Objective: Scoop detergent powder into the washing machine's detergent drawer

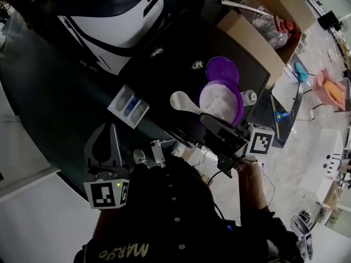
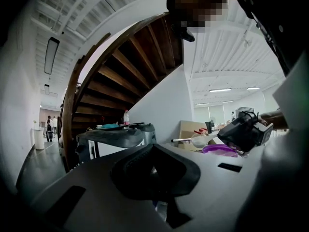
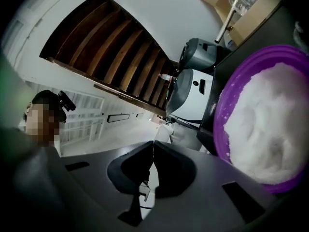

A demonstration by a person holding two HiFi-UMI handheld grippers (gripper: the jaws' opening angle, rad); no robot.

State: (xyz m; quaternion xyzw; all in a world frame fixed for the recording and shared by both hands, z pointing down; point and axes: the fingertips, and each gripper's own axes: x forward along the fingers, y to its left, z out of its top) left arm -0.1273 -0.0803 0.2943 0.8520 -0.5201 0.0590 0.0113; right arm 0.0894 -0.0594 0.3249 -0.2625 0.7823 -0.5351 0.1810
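Purple bowl (image 1: 239, 99) holds powder, white scoop (image 1: 184, 102) lies unheld on it, drawer (image 1: 129, 106) looks unfilled; left gripper (image 2: 153, 149) and right gripper (image 3: 153, 146) have fingers pressed together, empty.

A black tabletop (image 1: 164, 75) runs across the middle of the head view. Right of centre on it stands a purple bowl (image 1: 241, 106) heaped with white detergent powder (image 1: 219, 100), with a purple lid (image 1: 222, 69) lying flat just above it in the frame. A white scoop (image 1: 182, 101) sits just left of the bowl — whether it rests on the top cannot be told. A white detergent drawer (image 1: 128, 106) sits at the lower-left edge, and small powder spills (image 1: 157, 51) dot the upper part — one near the lid
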